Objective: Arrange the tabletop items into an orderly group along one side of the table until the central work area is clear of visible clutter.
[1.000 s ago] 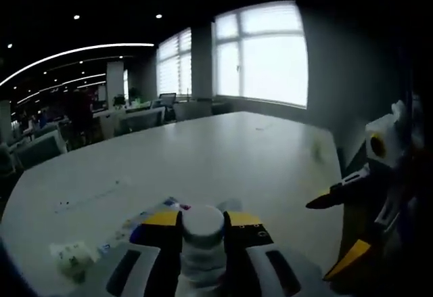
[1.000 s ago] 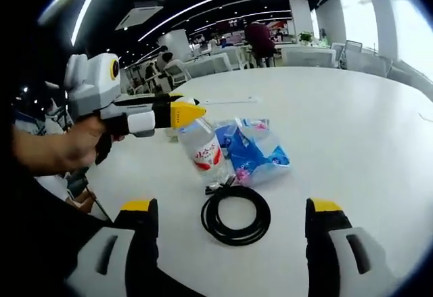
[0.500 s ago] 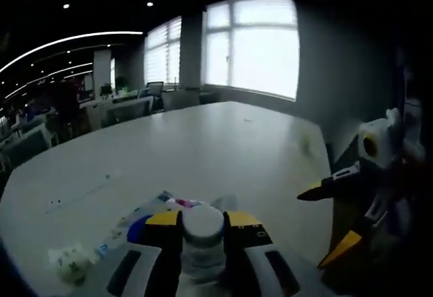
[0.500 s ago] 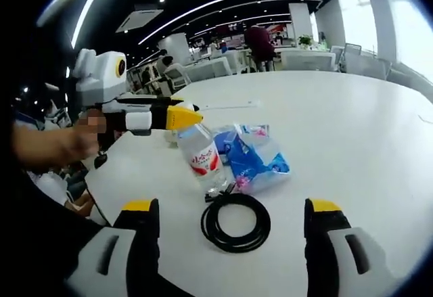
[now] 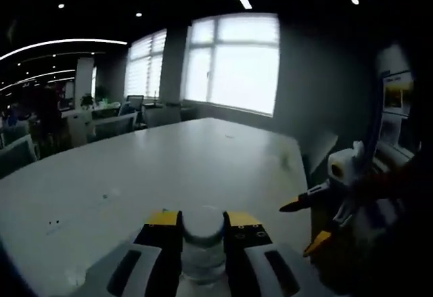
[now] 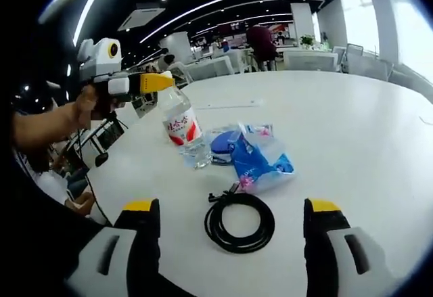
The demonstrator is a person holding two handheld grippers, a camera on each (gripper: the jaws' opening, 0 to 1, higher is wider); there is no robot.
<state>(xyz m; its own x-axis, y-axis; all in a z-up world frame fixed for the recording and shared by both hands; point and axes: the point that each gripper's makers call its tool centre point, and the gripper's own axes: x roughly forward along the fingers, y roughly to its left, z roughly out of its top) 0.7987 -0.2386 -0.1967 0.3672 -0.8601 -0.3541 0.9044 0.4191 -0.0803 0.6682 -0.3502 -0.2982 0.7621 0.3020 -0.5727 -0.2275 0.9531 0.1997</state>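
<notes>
Right gripper view: left claw (image 6: 157, 82) clamps clear plastic bottle (image 6: 181, 127).

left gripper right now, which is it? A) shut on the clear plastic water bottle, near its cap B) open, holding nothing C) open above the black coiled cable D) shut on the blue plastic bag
A: in the right gripper view the left gripper clamps the neck of the clear plastic water bottle with a red label, which hangs tilted; the left gripper view shows its white cap between the jaws.
</notes>
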